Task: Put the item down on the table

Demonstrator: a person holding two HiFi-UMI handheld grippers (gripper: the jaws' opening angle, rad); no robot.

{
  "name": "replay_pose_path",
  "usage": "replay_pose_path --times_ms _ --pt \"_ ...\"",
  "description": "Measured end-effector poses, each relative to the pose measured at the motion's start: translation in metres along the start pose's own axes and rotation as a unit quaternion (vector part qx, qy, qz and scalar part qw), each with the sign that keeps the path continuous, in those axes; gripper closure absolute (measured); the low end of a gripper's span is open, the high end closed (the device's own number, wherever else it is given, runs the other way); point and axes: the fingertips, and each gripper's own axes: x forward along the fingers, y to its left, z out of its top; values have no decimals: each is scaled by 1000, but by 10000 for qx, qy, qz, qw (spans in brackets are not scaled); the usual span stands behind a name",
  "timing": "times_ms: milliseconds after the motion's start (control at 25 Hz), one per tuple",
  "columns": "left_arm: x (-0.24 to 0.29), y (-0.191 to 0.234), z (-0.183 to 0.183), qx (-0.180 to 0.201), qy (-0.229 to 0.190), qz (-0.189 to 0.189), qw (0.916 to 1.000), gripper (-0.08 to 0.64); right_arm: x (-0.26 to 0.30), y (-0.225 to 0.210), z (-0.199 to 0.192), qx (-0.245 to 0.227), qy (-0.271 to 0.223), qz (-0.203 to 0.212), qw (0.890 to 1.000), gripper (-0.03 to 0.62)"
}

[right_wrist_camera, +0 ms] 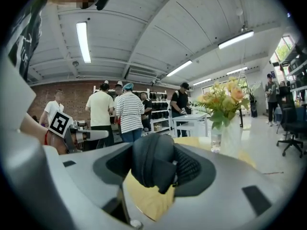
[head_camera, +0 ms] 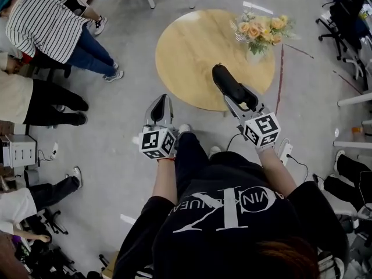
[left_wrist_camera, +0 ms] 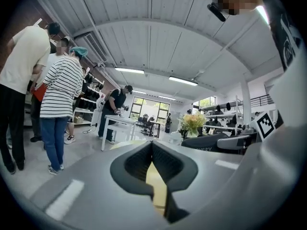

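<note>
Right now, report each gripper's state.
Left tongs: closed, empty.
Right tongs: closed on the case.

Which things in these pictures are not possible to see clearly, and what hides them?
- What the black item is: right gripper view, the jaws of the right gripper cover its sides; head view, too dark for detail.
- Whether it touches the table: the head view looks from above, and in the right gripper view the item hides the surface under it.
- The vase: in the head view the flowers cover most of it.
</note>
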Motion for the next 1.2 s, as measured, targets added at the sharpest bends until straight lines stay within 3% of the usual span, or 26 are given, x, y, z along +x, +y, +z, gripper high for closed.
replay_pose_path --times_ms 240,680,1200 --pt "41 9 10 109 157 -408 9990 548 23 -11 2 171 48 -236 9996 331" --pt "87 46 -6 144 691 -831 9940 548 79 -15 -15 592 281 -515 9965 331" --pt "138 73 -38 127 1327 -1389 9813 548 146 -30 -47 1286 532 -795 9871 331"
